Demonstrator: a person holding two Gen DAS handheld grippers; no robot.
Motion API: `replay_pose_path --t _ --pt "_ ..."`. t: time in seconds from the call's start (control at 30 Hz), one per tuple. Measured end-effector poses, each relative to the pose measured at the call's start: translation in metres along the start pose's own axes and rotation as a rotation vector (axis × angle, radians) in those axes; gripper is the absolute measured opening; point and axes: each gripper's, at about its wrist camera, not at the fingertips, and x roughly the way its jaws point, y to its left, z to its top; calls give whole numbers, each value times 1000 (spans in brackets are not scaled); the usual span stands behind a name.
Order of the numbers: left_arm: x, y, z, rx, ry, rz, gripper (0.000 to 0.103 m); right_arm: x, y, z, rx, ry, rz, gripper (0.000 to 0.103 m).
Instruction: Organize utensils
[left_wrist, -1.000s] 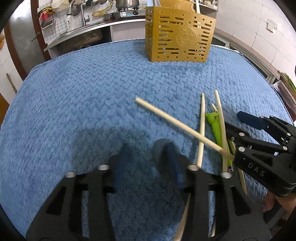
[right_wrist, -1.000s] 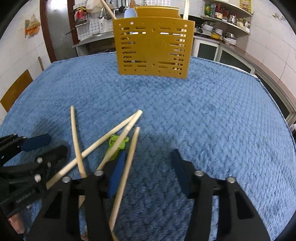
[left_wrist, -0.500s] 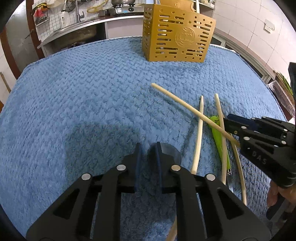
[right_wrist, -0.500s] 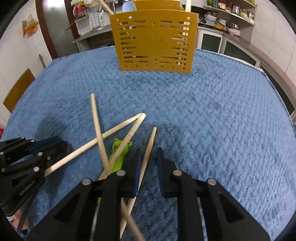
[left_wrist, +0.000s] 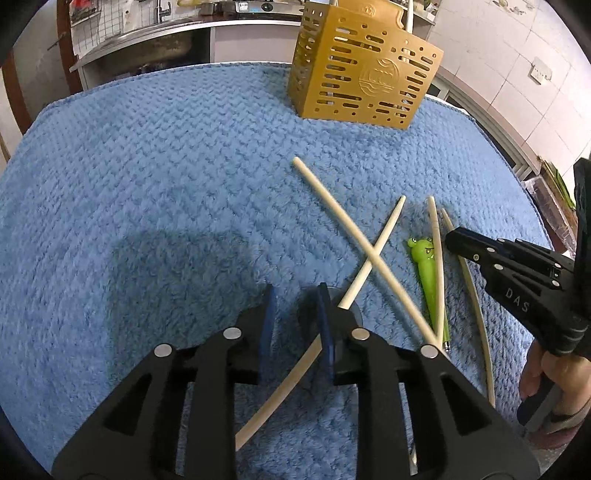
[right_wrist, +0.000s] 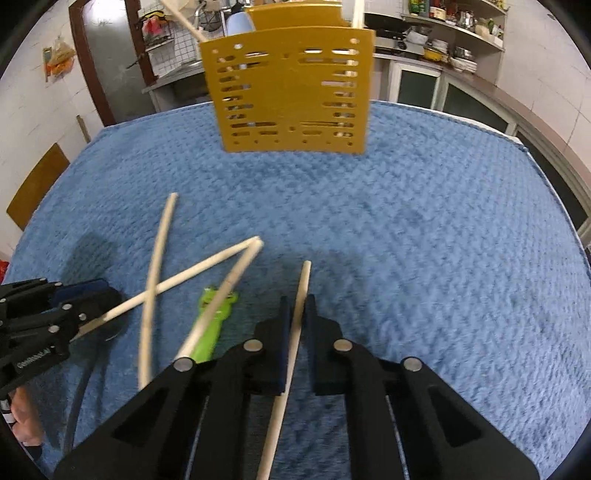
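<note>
A: Kitchen setting, blue fleece cloth (left_wrist: 147, 177) over the table, counter and shelves behind. Status?

B: Partway, by my read. Yellow slotted utensil holder (right_wrist: 291, 92) stands upright at the far end of the cloth. At least two pale sticks poke out of its top, plus something light blue behind the front wall. Can't tell what that is or which compartment.

A: What's left on the cloth?

B: Several loose chopsticks and a green frog-head utensil (left_wrist: 426, 269). Two chopsticks cross in an X (left_wrist: 373, 254), another lies across the frog's handle. All well short of the holder.

A: Right gripper?

B: Right gripper (right_wrist: 295, 306) pinching a chopstick (right_wrist: 301, 291): the jaws have just been closing and the stick runs straight between the pads. Tip points toward the holder, the rest passes back under the gripper.

A: Left?

B: Left gripper (left_wrist: 293, 295) has a narrow gap, jaws have just been opening a little. A chopstick (left_wrist: 295, 376) runs along its right pad, the long one from the X. Can't tell if the pads actually bear on it; looks like it's beside rather than clamped.

A: Remaining?

B: Everything on the cloth still has to go into the holder. Crossed sticks could drag each other when one is lifted.
</note>
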Motion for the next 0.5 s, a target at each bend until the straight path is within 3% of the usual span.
replay_pose_path --t 0.2,0.5 --pt "0 -10 -4 42 -2 17 39 1 -5 -2 19 -2 16 8" --pt "-2 -17 -6 67 -4 44 40 2 -7 -4 32 -14 28 8"
